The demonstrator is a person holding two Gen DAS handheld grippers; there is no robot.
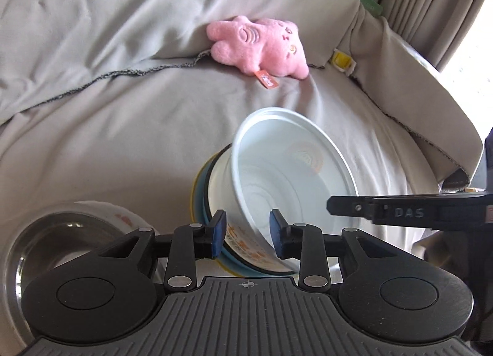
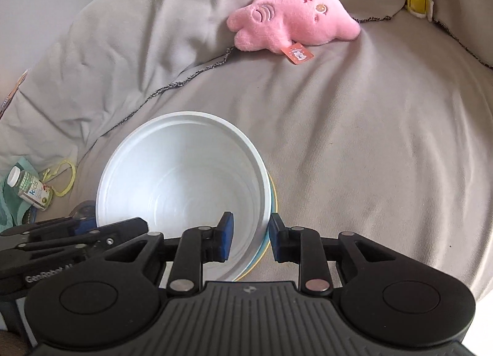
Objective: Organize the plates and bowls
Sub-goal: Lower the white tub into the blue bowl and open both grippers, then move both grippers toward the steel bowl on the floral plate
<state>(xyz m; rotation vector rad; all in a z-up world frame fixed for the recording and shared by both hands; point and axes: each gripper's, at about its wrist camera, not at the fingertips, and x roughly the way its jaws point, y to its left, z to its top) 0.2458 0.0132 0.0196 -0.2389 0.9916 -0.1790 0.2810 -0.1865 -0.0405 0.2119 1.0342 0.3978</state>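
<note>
The white plastic bowl with orange print on its outside (image 1: 286, 177) hides most of what lies under it: only slivers of a light-blue rim and a yellow rim (image 1: 197, 199) show beneath, so whether these are plates or bowls cannot be told. The shiny steel bowl (image 1: 46, 251) is cut off by the left edge of the left wrist view and partly covered by the gripper body; a pale printed vessel behind it is too hidden to name. The white bowl is deep, smooth and ridged inside, tilted, sitting nested on the blue and yellow rims on the grey fabric-covered sofa (image 2: 369, 155).

The left gripper (image 1: 247, 234) has its 2 blue-padded fingers apart, on either side of the bowl's lower printed wall; contact cannot be judged. The right gripper (image 2: 250, 236) straddles the bowl's near rim, 1 pad inside and 1 outside, with a gap visible.

Count: 1 white bowl, 1 steel bowl, 2 coloured rims, 1 pink plush toy (image 2: 292, 17), 1 small labelled bottle (image 2: 29, 186).
</note>
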